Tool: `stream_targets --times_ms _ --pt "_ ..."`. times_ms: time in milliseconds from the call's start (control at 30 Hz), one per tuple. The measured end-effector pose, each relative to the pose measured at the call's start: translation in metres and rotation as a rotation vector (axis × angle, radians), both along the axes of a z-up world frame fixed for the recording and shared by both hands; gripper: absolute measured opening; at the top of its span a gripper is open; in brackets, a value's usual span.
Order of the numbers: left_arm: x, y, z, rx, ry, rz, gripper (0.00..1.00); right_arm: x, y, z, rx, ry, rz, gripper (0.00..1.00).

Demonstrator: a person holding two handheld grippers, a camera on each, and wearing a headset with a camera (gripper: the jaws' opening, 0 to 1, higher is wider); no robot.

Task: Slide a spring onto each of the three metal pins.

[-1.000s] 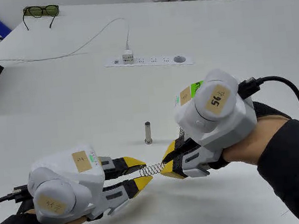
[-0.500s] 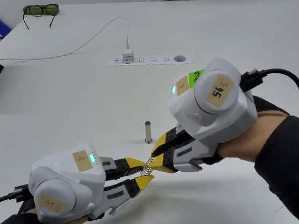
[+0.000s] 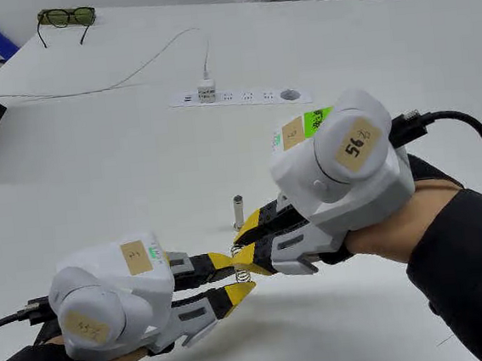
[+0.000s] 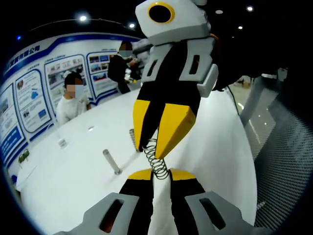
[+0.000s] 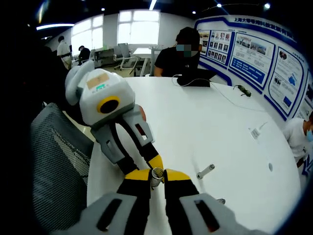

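The little spring (image 3: 242, 275) hangs in the air over the near part of the desk (image 3: 95, 177), just near a standing metal pin (image 3: 238, 212), with the fingers of the left gripper (image 3: 233, 277) clenched on its near end and those of the right gripper (image 3: 244, 247) on its far end.

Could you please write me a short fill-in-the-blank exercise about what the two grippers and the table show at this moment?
1. The left gripper and the right gripper both grip one ___.
2. The bare metal pin stands ___ on the table.
3. A white cable is plugged into the ___.
Missing words: spring; upright; power strip.
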State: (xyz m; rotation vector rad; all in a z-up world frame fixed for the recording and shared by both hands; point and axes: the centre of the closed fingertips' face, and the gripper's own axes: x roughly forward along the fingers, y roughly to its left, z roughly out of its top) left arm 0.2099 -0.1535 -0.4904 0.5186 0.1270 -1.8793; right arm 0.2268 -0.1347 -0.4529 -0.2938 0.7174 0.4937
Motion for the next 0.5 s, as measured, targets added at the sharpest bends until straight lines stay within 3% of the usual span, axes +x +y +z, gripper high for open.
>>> stream_targets --times_ms 167,500 --pt "0.0007 -0.0002 0.0001 0.001 0.018 0.011 0.13 0.0001 -0.0019 -0.0013 -0.013 0.004 0.0 0.11" --pt "0.0086 0.0005 0.0041 -0.007 0.068 0.052 0.28 0.0012 -0.0104 -0.0013 -0.021 0.004 -0.016 0.11"
